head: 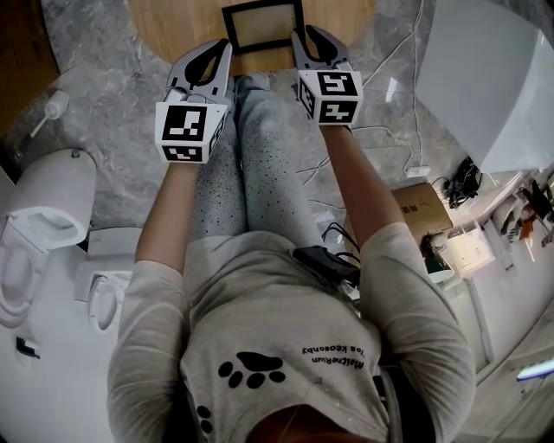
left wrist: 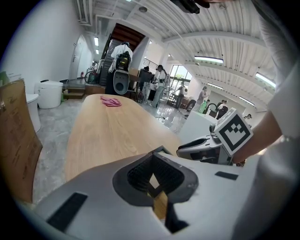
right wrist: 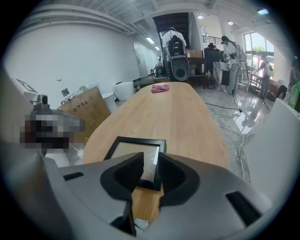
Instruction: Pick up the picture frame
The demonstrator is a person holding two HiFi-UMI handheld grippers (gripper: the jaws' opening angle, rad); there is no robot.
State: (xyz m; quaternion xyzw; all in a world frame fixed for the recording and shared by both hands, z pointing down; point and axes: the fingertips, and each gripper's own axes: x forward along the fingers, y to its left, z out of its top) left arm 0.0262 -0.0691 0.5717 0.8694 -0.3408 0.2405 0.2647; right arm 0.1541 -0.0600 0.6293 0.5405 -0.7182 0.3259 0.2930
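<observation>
Lying flat near the rounded end of the light oval wooden table (head: pixel 173 26), the black rectangular picture frame (head: pixel 262 26) with its pale pane sat at the top centre of the head view, its lower edge close to the table's rim; the left gripper (head: pixel 222 50) reached up from the lower left with its tip just beside the frame's lower left corner, and the right gripper (head: pixel 305 36) reached up at the frame's right edge; whether either touched the frame could not be told. In the left gripper view those tongs were pressed together with nothing between them, only bare wood showing past the tips; the right gripper's marker cube (left wrist: pixel 233 133) appeared at the right of that view. In the right gripper view the tongs stood spread, and the frame's right side showed through the gap just beyond them, the pads not pressing on it; a crumpled pink cloth (right wrist: pixel 160 88) lay at the table's far end, in the upper centre. Grey marbled floor (head: pixel 112 130) surrounded the table, and a brown cardboard box (head: pixel 424 208) sat at the right of the head view.
</observation>
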